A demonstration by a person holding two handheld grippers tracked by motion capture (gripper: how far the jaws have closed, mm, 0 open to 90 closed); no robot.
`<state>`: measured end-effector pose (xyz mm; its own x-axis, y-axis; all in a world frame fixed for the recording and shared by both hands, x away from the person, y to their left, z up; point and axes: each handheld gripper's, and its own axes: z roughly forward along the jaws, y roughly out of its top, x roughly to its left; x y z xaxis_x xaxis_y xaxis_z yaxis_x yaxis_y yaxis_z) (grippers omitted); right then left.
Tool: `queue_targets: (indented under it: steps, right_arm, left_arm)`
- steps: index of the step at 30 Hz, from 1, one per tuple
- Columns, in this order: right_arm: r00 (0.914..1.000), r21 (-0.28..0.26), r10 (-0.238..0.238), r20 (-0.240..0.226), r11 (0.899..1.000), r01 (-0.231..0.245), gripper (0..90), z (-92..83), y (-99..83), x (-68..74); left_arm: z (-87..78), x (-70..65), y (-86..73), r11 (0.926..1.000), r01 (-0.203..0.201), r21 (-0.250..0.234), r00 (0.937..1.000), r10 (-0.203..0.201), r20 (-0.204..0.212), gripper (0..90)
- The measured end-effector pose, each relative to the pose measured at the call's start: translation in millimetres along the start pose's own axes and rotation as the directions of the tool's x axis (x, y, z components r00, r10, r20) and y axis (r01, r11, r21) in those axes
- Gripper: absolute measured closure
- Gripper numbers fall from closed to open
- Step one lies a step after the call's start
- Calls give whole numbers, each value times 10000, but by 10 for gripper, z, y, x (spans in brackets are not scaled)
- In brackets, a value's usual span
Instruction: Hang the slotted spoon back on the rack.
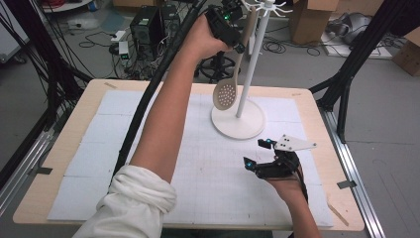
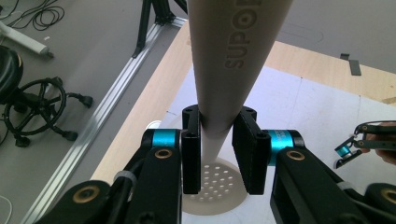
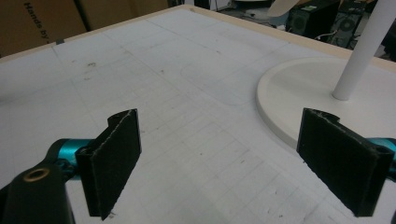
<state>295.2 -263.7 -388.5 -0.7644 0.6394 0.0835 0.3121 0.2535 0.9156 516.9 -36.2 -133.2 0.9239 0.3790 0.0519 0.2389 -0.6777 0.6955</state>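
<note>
You are holding the left gripper (image 1: 229,22) raised high above the far side of the surface (image 1: 148,87), and its jaws are clamping the handle of a beige slotted spoon (image 1: 229,88). The spoon is hanging bowl-down beside the white rack pole (image 1: 252,64), its perforated bowl sitting over the near-left part of the round rack base (image 1: 247,126); from above you cannot tell whether bowl and base are touching. The hooks at the top of the rack (image 1: 270,7) are spreading just right of the handle's upper end.

The left gripper view is giving you what the high view is not: embossed lettering on the spoon handle (image 2: 233,46), the two black jaws pressing against either side of its narrow neck, and the holed bowl (image 2: 215,184) below them. It is also catching your other gripper (image 2: 359,144) at the right edge, low over the white mat (image 2: 303,107).

Your right gripper (image 1: 265,161) is resting low near the front right of the mat, just in front of the rack base. In the right gripper view its jaws (image 3: 233,158) are standing wide apart with nothing between them but gridded mat (image 3: 187,121), and the base (image 3: 299,88) and pole (image 3: 362,51) are sitting just beyond the right jaw.
</note>
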Motion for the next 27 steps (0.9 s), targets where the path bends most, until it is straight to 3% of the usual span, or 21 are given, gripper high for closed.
queue_targets:
  steps: [2,4,7,10,12,16,17,21,27]
  right_arm:
    - [10000,4,3,1,10000,-3,125,-2,-2,-1]
    - [10000,21,10,-2,10000,-10,125,-6,-5,1]
    - [10000,26,17,4,10000,-17,125,-10,-8,3]
    - [10000,25,-31,-11,10000,31,125,-7,-8,5]
    - [10000,46,-48,-7,10000,48,125,1,-4,21]
    - [9999,99,-131,-49,9999,131,125,22,4,47]
    - [9998,120,-165,-66,9998,166,125,30,7,56]
    - [9998,135,-169,-81,9998,170,125,41,12,64]
    - [9996,204,-257,-141,9995,260,125,80,26,83]
  left_arm:
    - [13,19,-16,10000,65,38,9994,-64,-336,735]
    - [11,27,-26,10000,71,2,9991,-70,-406,727]
    - [-11,26,-63,9997,70,-231,9979,-84,-645,589]
    - [-47,6,-118,9991,77,-429,9970,-109,-767,554]
    - [-71,3,-179,9986,137,-519,9976,-172,-676,523]
    - [-120,-21,-301,9995,211,-225,9978,-225,-626,487]
    - [-173,-34,-373,9986,210,-482,9984,-235,-520,473]
    - [-241,-53,-478,9990,132,-434,9991,-149,-389,462]
    - [-413,-97,-720,9965,135,-820,9999,-141,-71,438]
